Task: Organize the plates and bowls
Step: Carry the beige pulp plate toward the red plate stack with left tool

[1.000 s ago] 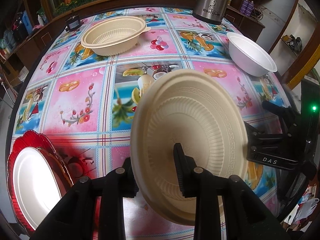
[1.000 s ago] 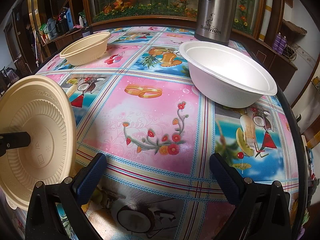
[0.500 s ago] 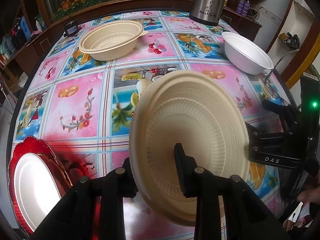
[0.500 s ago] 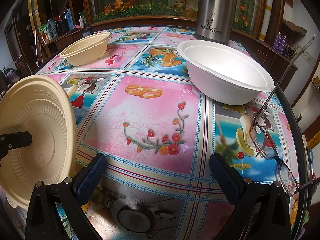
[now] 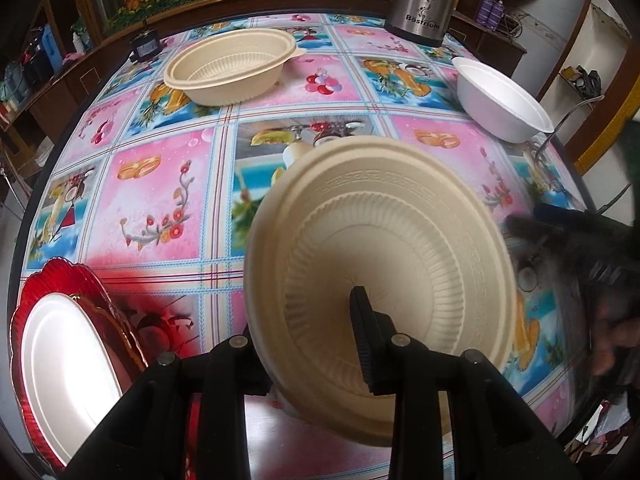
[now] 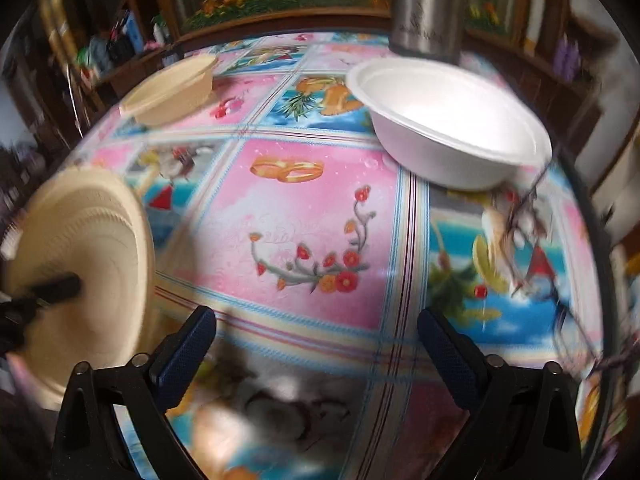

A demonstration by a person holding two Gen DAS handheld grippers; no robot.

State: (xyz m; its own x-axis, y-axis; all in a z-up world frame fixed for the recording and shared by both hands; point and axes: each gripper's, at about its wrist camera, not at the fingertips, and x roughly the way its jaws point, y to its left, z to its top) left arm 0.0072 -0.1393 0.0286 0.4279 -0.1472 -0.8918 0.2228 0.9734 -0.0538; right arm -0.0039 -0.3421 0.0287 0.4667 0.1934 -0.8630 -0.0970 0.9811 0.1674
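Cream plastic fills the lower centre of the left wrist view: a ribbed cream bowl (image 5: 380, 280), tilted on edge, pinched at its rim by the left gripper (image 5: 310, 344). A second beige bowl (image 5: 230, 66) sits upper left, a white bowl (image 5: 502, 100) upper right, a white plate (image 5: 68, 364) on a red plate (image 5: 52, 280) lower left.

In the blurred right wrist view, the right gripper (image 6: 316, 344) has just been closing yet stands wide, nothing between its jaws, above the flowered tablecloth (image 6: 304, 216).

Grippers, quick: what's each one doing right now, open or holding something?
Left gripper: shut on the beige plate, held tilted above the table.
Right gripper: open and empty; its jaws have just been closing a little.
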